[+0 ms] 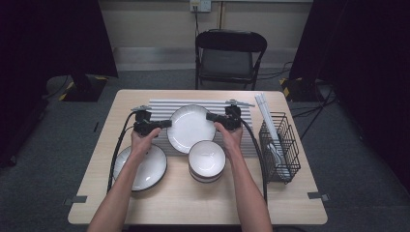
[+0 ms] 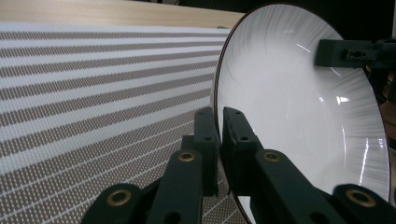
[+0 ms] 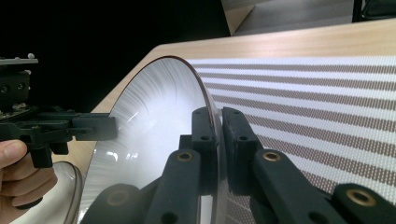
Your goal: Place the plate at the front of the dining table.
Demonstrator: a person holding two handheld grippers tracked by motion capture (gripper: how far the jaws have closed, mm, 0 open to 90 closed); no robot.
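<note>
Wooden table (image 1: 203, 200) took up most of high view, w/ a black folding chair (image 1: 230, 57) behind its far edge. Striped mat (image 1: 159, 107) lay across the far-centre of the table; in both gripper views its white/brown bands ran under the action.

Black wire rack (image 1: 282, 147) stood at the table's right side, just beside the mat's right edge. White sticks (image 1: 267, 116) leaned up out of it toward the far edge; what else sat in it couldn't be made out.

Big white plate (image 1: 190, 128) w/ dark rim was over the mat, between the two grippers, each pinching an opposite edge. In the gripper views it sat tilted, rim up off the mat. Can't tell if any part still touched the mat.

Second dark-rimmed plate (image 1: 143, 167) lay flat on bare wood, near-left, partly under the person's left forearm. Stack of white bowls (image 1: 207, 160) sat near-centre, just in front of the held plate, overlapping the mat's near edge.

Left gripper (image 2: 219, 122) was clamped on the plate's left rim: one jaw behind, one on the white face, rim sandwiched tight. Right gripper (image 3: 217, 122) was clamped likewise on the right rim. Each gripper view also showed the other gripper on the far rim.
</note>
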